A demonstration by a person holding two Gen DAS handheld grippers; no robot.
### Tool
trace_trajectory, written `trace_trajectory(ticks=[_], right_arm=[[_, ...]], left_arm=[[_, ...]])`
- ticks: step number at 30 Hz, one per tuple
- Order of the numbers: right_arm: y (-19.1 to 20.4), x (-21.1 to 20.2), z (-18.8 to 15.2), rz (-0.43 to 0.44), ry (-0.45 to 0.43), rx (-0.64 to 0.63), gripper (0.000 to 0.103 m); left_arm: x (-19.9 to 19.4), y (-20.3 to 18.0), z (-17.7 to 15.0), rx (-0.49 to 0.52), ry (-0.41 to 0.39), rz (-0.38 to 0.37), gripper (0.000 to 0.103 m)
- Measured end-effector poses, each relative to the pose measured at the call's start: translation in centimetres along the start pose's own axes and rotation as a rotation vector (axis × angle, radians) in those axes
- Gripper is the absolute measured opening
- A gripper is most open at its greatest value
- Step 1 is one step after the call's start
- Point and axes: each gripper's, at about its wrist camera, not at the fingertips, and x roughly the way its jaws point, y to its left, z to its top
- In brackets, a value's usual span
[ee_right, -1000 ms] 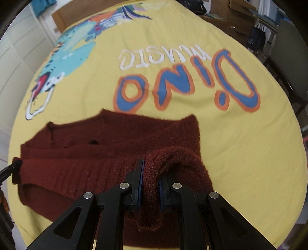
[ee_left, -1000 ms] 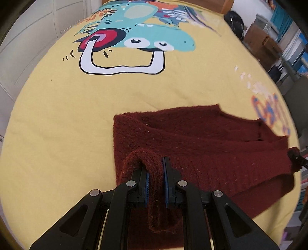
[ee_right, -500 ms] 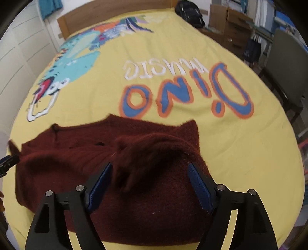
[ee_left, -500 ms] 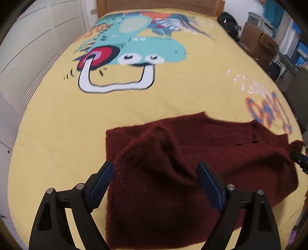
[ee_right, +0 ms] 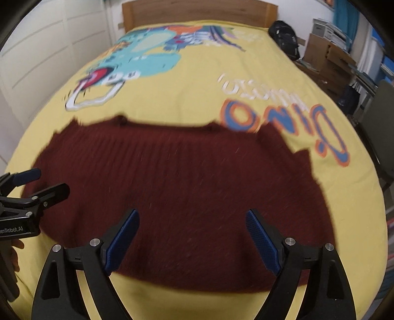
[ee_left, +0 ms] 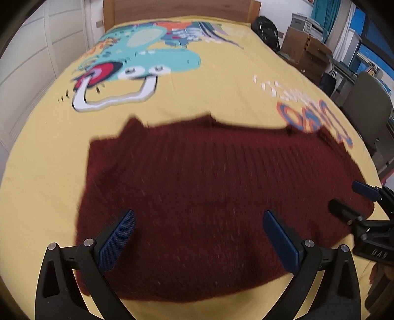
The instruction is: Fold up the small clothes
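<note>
Left wrist view: the left hand-held gripper (ee_left: 198,240) fills the lower part of the frame, its blue-padded fingers (ee_left: 117,240) far apart and opening, with nothing pinched between them. Beneath and beyond them a dark red knitted garment (ee_left: 209,197) lies flat across the middle of the frame on a yellow bedspread (ee_left: 221,93) printed with a teal dinosaur (ee_left: 147,56) in the upper left. At the right edge the right hand-held gripper (ee_left: 349,197) pokes in over the garment's right end, its jaws parted.

Right wrist view: the right hand-held gripper (ee_right: 192,238) sits at the bottom of the frame, jaws spread and opening, empty between the pads. The garment (ee_right: 184,192) spreads over the centre and lower frame on the bedspread (ee_right: 197,93), its upper right edge covering part of the blue and orange lettering (ee_right: 283,123). The left hand-held gripper (ee_right: 37,182) enters at the left edge over the garment's left end, also parted. A wooden headboard (ee_right: 197,9) runs along the top.
</note>
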Motion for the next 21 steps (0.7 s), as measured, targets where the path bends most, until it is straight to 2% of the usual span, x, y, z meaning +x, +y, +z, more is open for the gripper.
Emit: trace_trajectory(ticks=[4,8,14,15,16,21], right_arm=[[-0.7,1.9,-2.0,-0.025,0.034,0.002,0.089],[-2.5,1.8,-2.5,-0.056,0.03,0.014,0.089],[-5.8,1.7,-3.3,-0.071,0.042,0.071,0.089],[-6.4,1.8,-3.5,-0.071,0.047,0.089,0.098],[-6.7,1.8,-3.6,-0.079,0.051,0.098,0.103],[-7.6,1.8,-4.2,-0.058,0.046,0.121,0.103]], left_arm=[[1.8,0.5,-1.9,0.015,0.046,0.029,0.102],[2.1,1.6,-2.9,0.046,0.03,0.066,0.102],[1.7,3.5,-3.5,0.016,0.01,0.056,0.102],[1.7,3.7,-3.6,0.015,0.009,0.056,0.102],[1.7,3.7,-3.7,0.017,0.008,0.057,0.102],[1.8,3.5,-3.9,0.02,0.012,0.068,0.102]])
